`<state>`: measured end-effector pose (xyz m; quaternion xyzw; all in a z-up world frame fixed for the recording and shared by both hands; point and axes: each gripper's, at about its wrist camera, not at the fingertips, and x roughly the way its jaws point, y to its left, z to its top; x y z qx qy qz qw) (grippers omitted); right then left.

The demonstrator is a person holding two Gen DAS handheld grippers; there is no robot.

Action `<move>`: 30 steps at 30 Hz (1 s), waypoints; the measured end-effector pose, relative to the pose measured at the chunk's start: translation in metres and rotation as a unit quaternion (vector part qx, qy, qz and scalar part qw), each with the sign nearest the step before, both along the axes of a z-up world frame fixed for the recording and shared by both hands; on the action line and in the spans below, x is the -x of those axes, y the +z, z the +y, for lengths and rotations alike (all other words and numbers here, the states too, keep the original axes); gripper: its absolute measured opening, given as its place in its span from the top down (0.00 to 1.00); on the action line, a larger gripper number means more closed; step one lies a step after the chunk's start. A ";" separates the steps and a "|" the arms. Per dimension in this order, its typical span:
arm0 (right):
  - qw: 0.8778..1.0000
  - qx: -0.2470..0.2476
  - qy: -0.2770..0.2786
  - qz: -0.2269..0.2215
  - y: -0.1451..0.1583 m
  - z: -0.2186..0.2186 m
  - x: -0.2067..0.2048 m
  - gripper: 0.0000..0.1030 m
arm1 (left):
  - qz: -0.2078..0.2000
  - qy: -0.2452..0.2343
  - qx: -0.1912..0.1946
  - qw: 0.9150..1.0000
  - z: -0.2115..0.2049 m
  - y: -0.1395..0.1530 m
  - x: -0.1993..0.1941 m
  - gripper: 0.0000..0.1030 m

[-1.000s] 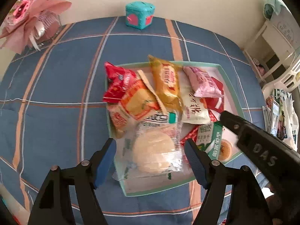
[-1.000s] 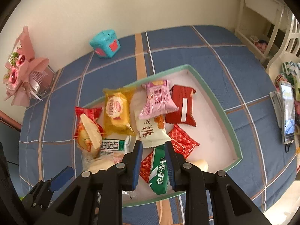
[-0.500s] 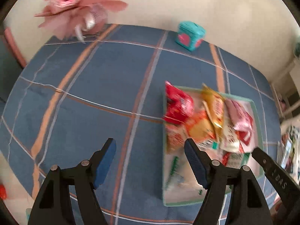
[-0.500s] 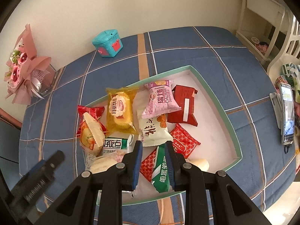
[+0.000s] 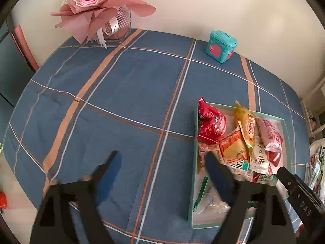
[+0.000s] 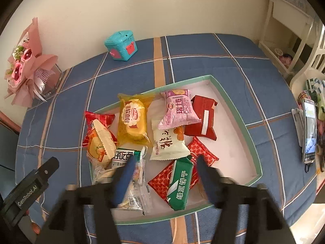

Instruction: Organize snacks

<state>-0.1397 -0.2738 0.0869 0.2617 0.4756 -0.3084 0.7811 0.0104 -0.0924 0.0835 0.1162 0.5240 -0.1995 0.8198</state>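
A green-rimmed white tray (image 6: 182, 83) holds several snack packets: yellow (image 6: 133, 120), pink (image 6: 178, 109), dark red (image 6: 203, 118), white (image 6: 168, 140) and a green one (image 6: 179, 185) near the front rim. My right gripper (image 6: 165, 172) hovers over the tray's front with its jaws opening. The green packet lies flat on the tray between and below the fingers, which do not press it. My left gripper (image 5: 162, 166) hangs over the bare blue plaid cloth (image 5: 121, 101) left of the tray (image 5: 191, 199). Its jaws are opening with nothing between them.
A pink bouquet (image 5: 97, 6) stands at the table's far left corner and a teal box (image 5: 220, 48) by the wall. A phone (image 6: 309, 130) lies at the table's right edge. White shelving (image 6: 284, 20) stands beyond it.
My left gripper swung left, off the tray to over the cloth, and its jaws widened. My right gripper stayed in place and its jaws went from shut to spread apart.
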 end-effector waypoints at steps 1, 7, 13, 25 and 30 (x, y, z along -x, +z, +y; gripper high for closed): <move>1.000 0.003 0.002 -0.002 0.001 0.002 0.000 0.30 | -0.009 0.004 -0.011 1.000 0.001 0.001 0.000 0.13; 1.000 0.022 0.010 0.002 0.001 0.013 0.000 0.07 | -0.032 -0.003 -0.018 0.999 0.011 0.008 0.003 0.13; 0.999 0.038 0.017 -0.003 0.002 0.030 0.006 0.00 | -0.056 0.006 -0.030 0.998 0.033 0.015 0.014 0.13; 0.997 0.059 0.050 0.004 0.000 0.079 0.030 0.00 | -0.072 0.000 -0.075 0.995 0.075 0.010 0.051 0.13; 0.994 0.074 0.073 0.023 -0.006 0.096 0.034 0.00 | -0.065 -0.010 -0.077 0.995 0.083 0.006 0.061 0.13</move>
